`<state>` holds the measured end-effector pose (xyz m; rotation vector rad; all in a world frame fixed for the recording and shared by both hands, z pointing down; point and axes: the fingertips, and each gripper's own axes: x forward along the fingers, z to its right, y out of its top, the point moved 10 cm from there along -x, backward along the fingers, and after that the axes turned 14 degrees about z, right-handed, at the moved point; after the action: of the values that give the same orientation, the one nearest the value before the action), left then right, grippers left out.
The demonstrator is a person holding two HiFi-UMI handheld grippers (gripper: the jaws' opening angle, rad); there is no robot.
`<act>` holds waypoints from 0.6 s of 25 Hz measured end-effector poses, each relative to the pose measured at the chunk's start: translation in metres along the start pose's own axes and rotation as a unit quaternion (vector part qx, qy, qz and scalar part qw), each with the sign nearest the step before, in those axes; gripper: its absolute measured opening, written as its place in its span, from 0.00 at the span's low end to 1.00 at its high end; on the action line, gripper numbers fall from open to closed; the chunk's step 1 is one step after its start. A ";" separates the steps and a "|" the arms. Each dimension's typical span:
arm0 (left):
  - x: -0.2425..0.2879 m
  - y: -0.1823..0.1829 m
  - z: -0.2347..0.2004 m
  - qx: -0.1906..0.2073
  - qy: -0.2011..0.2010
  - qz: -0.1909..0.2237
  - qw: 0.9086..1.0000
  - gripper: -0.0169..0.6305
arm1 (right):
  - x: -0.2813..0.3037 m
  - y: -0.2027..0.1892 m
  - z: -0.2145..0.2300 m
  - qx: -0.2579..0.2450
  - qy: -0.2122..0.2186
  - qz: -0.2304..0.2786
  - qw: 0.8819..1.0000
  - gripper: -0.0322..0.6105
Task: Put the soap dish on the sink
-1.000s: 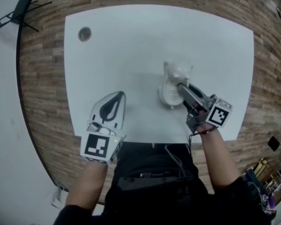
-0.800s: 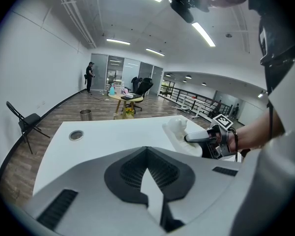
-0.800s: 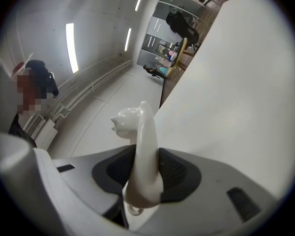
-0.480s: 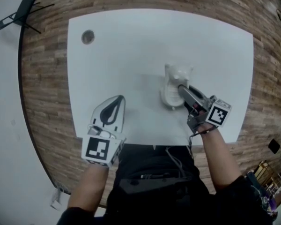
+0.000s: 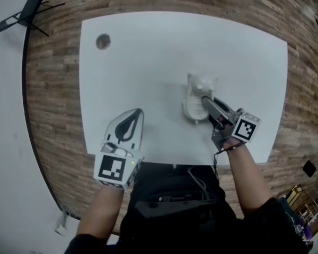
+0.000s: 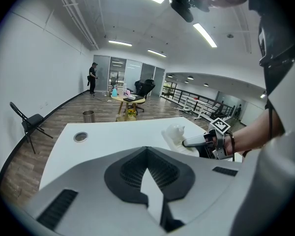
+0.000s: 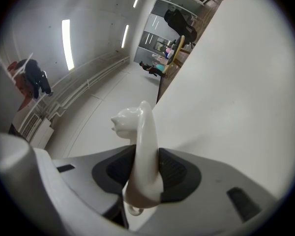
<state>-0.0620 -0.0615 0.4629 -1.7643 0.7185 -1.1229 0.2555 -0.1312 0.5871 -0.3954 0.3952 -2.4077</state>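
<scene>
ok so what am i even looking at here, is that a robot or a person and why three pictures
It is a person, not a robot, holding a two-jaw gripper in each hand. The top-down picture comes from a camera on the person's head; the other two come from cameras on the grippers, looking along their jaws. On the white table is a white soap dish with a small animal figure. The right gripper is clamped on its rim. The left gripper has its jaws together and holds nothing.
</scene>
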 end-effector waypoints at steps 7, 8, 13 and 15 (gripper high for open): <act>-0.004 0.011 -0.006 -0.003 0.014 0.009 1.000 0.01 | 0.000 -0.001 0.001 0.002 0.001 0.001 1.000 0.27; -0.004 0.012 -0.007 -0.002 0.015 0.010 1.000 0.01 | 0.001 0.000 0.001 0.004 0.001 0.001 1.000 0.27; -0.006 0.012 -0.006 -0.003 0.014 0.008 1.000 0.01 | 0.003 0.000 0.002 0.008 0.001 0.005 1.000 0.27; -0.008 0.012 -0.006 -0.003 0.013 0.009 1.000 0.01 | 0.003 0.000 0.003 0.012 -0.003 0.007 1.000 0.27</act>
<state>-0.0706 -0.0622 0.4498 -1.7477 0.7542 -1.1349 0.2542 -0.1336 0.5906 -0.3869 0.3666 -2.3942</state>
